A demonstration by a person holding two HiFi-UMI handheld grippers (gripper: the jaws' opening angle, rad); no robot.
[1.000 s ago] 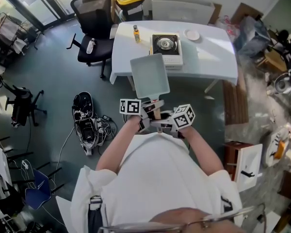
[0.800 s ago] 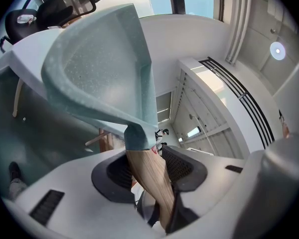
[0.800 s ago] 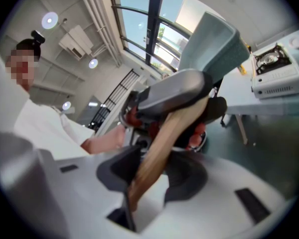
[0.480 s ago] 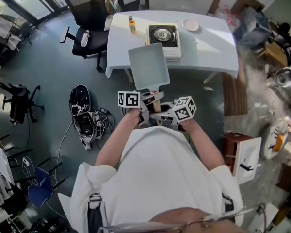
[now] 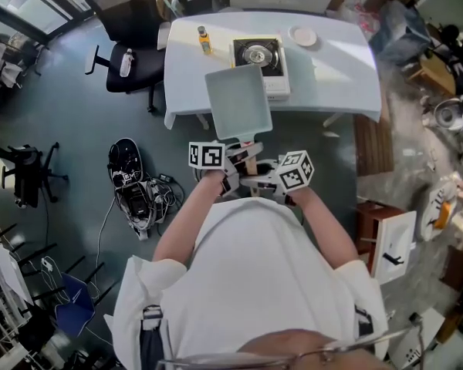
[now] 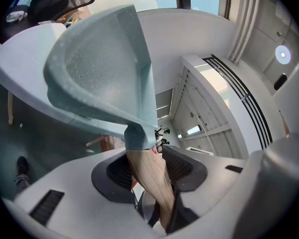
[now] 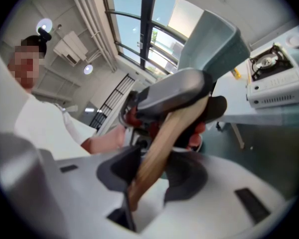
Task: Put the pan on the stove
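Note:
A pale blue-green square pan (image 5: 238, 102) with a wooden handle (image 5: 249, 163) hangs in the air in front of the white table (image 5: 332, 68). Both grippers clamp that handle: my left gripper (image 5: 233, 168) from the left, my right gripper (image 5: 256, 182) from the right, close together. In the left gripper view the handle (image 6: 148, 180) runs between the dark pads with the pan (image 6: 102, 78) above. In the right gripper view the handle (image 7: 162, 143) crosses the jaws, the pan (image 7: 214, 44) beyond. A portable gas stove (image 5: 260, 62) sits on the table, also in the right gripper view as the stove (image 7: 271, 78).
On the table are a small bottle (image 5: 204, 40) left of the stove and a white plate (image 5: 303, 35) to its right. A black office chair (image 5: 131, 45) stands at the table's left end. Cables and gear (image 5: 135, 187) lie on the floor at left; boxes and clutter at right.
The table and stove have drawn nearer and shifted up in the head view as I walk forward. The pan stays held the same way by both grippers.

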